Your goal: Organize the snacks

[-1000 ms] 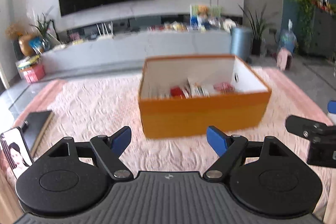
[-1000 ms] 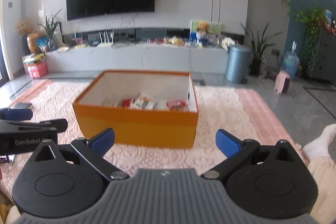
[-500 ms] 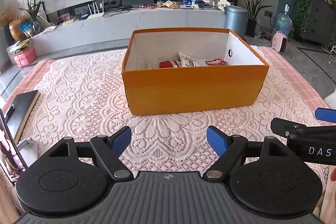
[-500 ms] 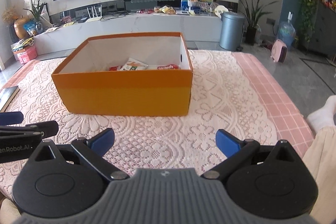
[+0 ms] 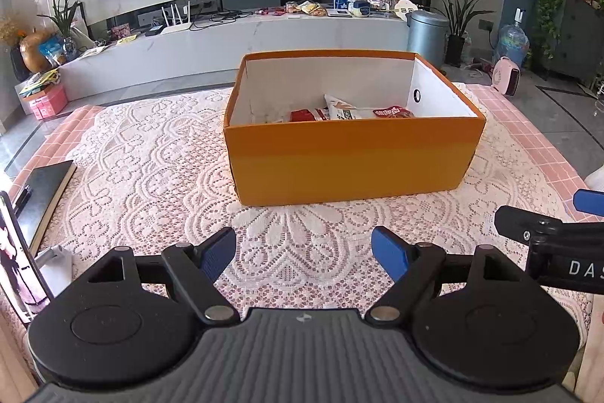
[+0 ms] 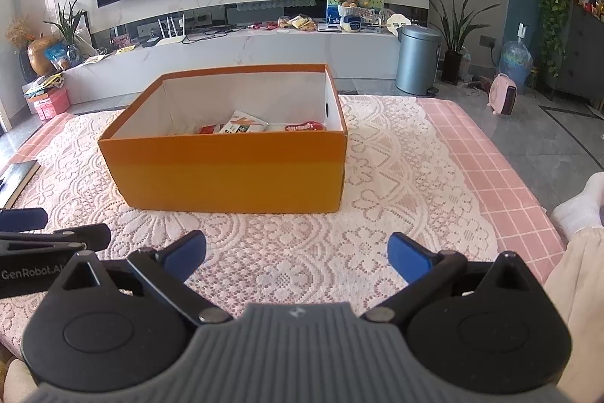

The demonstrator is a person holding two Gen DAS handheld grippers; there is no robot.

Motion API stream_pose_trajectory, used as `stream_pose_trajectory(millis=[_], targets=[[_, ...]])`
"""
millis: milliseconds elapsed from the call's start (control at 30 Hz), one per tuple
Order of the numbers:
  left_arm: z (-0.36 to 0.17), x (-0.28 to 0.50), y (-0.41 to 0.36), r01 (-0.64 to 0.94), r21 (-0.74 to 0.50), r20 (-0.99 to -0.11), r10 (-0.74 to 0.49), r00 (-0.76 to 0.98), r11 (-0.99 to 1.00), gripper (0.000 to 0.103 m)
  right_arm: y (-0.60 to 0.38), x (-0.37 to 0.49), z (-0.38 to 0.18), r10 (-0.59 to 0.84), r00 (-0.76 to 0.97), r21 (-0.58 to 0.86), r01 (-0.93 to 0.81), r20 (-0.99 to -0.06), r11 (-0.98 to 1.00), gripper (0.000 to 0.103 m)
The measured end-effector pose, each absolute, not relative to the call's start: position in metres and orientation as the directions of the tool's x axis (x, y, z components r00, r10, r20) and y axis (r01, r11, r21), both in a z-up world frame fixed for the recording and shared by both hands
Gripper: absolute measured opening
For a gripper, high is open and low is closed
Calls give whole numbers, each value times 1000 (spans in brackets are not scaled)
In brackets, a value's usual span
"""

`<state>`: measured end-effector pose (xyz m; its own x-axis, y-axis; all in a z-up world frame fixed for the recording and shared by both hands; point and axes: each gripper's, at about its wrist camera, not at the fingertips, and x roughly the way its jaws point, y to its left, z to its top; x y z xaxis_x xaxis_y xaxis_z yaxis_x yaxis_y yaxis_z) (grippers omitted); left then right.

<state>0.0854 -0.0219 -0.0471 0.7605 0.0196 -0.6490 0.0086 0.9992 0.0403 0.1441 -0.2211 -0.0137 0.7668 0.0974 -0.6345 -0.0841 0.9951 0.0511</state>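
Right now both grippers hang low over the lace tablecloth (image 5: 151, 153) w/ nothing between the blue pads: the left gripper (image 5: 304, 252) is spread wide & empty, the right gripper (image 6: 296, 252) likewise spread & empty, each just short of the orange cardboard box (image 5: 351, 157). Snack packets sit inside that box towards its far right part, i.e. a red packet (image 5: 302, 115), a white-and-green packet (image 5: 341, 108) & a red-labelled packet (image 5: 394, 112), lying flat vs. the white inner wall. At far left a dark notebook (image 5: 45, 191) lies on the cloth's edge, well apart from the box.
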Motion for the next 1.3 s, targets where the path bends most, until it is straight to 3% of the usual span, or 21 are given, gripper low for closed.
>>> stream_pose_trajectory(millis=[1300], targets=[[-45, 84, -22, 7, 42, -649, 22, 760, 999, 95, -218, 139, -10, 96, 777, 34, -96, -622, 995, 99]])
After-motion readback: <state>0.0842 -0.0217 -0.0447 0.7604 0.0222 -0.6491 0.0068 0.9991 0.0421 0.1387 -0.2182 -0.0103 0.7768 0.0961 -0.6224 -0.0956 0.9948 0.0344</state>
